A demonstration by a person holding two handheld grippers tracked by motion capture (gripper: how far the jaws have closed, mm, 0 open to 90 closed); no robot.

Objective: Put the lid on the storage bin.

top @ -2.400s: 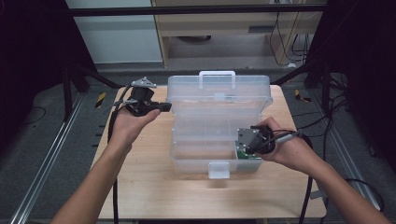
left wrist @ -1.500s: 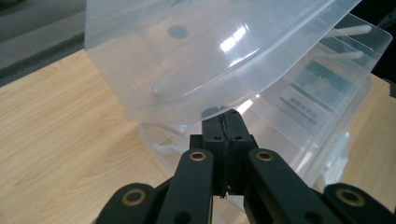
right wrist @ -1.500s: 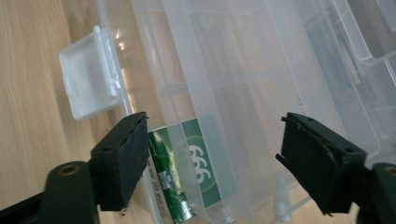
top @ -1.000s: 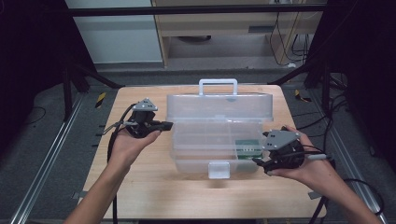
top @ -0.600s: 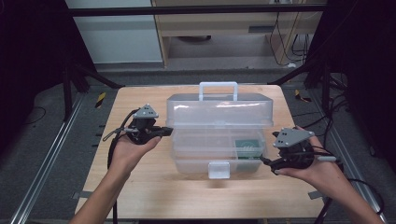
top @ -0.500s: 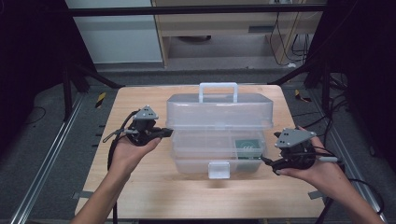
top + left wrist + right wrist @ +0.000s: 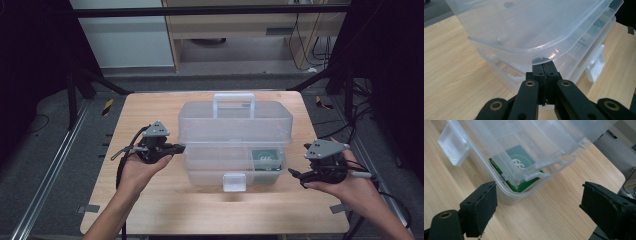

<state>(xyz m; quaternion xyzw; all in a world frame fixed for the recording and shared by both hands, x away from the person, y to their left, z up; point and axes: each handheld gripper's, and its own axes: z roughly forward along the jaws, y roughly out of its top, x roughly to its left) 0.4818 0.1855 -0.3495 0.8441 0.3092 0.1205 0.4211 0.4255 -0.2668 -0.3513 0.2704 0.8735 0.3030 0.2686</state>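
A clear plastic storage box [image 7: 235, 142] is seen in the middle of the wooden surface [image 7: 150, 200], its carry handle [image 7: 234, 102] upright at the back and its front latch [image 7: 234, 182] hanging at the near edge. A green item [image 7: 265, 157] is visible through the wall at the box's right front corner.

The left tool [image 7: 176, 148] is held at the box's left end with its jaws pressed together; in the left gripper view the tips sit right at the lid's rim [image 7: 541, 60], touching or nearly so, with nothing clamped between them. The right tool [image 7: 295, 175] is held just off the box's right front corner, its jaws wide apart and empty; in the right gripper view the box corner [image 7: 509, 197] lies ahead of the gap, not within it.

The lid appears lowered onto the body, though the layers look slightly parted at the ends, so the closing step is judged nearly complete. The next move is judged to call for pressing the lid fully down and then engaging the front latch, with the box steadied so it is not pushed across the surface.
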